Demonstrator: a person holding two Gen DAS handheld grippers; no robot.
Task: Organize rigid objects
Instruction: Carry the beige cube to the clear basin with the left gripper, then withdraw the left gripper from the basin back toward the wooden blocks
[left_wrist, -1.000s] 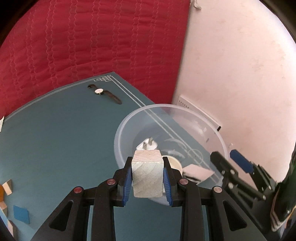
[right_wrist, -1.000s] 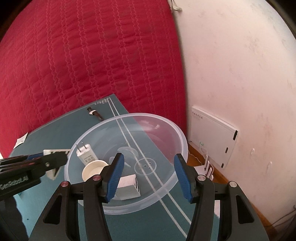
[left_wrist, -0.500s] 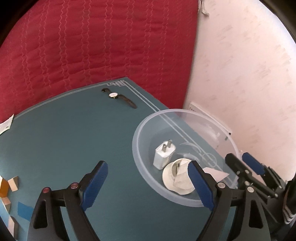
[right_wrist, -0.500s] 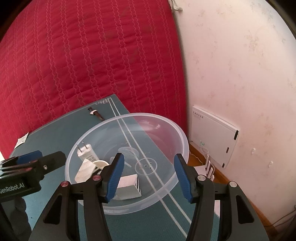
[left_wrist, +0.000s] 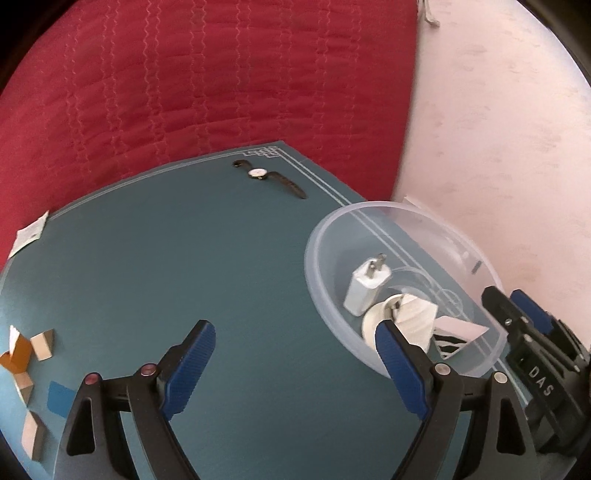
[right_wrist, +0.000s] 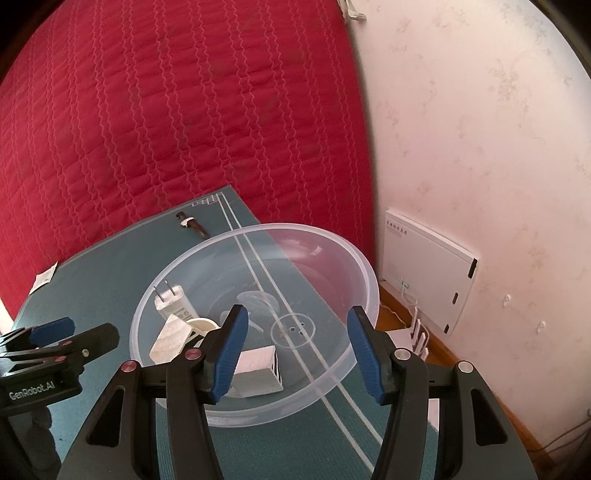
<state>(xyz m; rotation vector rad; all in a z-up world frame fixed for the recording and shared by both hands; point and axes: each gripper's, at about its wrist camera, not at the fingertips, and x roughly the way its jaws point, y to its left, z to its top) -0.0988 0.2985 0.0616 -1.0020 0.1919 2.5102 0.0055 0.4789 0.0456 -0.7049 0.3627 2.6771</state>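
Four small things lie inside the clear plastic bowl (right_wrist: 364, 273) that sits on the teal mat (left_wrist: 155, 258) near its right edge: a white plug adapter (right_wrist: 173, 303) with its two prongs pointing toward the far rim, a pale wooden block (right_wrist: 170, 334) tilted against a cream round lid (right_wrist: 202, 325), and a white box with black stripes on one end (right_wrist: 258, 369) at the near side. The left gripper (left_wrist: 295, 363) hangs over the bare mat beside the bowl with its blue pads spread wide and nothing between them; its right pad overlaps the bowl's near rim in the left wrist view, and whether it touches cannot be told. The right gripper (right_wrist: 295, 345) points down over the bowl's near side, jaws parted to a middling gap with nothing gripped between them, the bowl floor showing through the gap. A wristwatch (left_wrist: 267, 177) with a dark strap lies flat near the mat's far corner, well apart from the bowl. Several more wooden blocks (left_wrist: 42, 343) and an orange piece (left_wrist: 16, 356) lie scattered at the mat's left edge, with a blue patch (left_wrist: 61, 397) just beside them. A red quilted cover (right_wrist: 166, 129) rises behind the mat, and a white flat box (right_wrist: 428, 269) leans on the wall to the right.
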